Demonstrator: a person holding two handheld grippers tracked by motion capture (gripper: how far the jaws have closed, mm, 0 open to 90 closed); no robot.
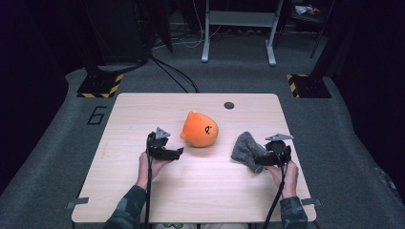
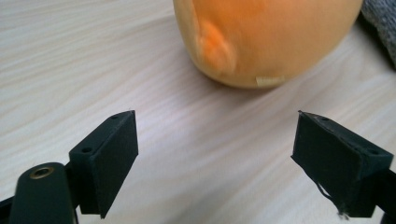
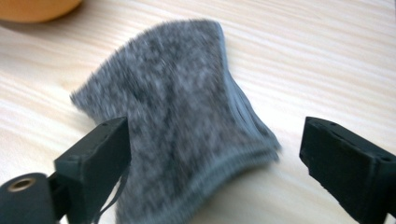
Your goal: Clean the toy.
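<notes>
An orange plush toy point(image 1: 200, 130) with a small black face mark lies near the middle of the wooden table point(image 1: 143, 107). My left gripper point(image 1: 177, 152) stands open just to its near left, jaws pointing toward the plush point(image 2: 261, 42), nothing between them. A grey knitted cloth point(image 1: 244, 149) lies to the plush's right. My right gripper point(image 1: 260, 160) is open at the cloth's near right edge. In the right gripper view the cloth point(image 3: 187, 121) lies between the spread jaws, its ribbed hem nearest the camera.
A dark round hole point(image 1: 229, 105) marks the table's far side. Grey carpet surrounds the table, with a white metal frame point(image 1: 239, 28), cables and black stands with yellow-striped bases point(image 1: 101, 86) beyond it. Bare wood lies in front of both hands.
</notes>
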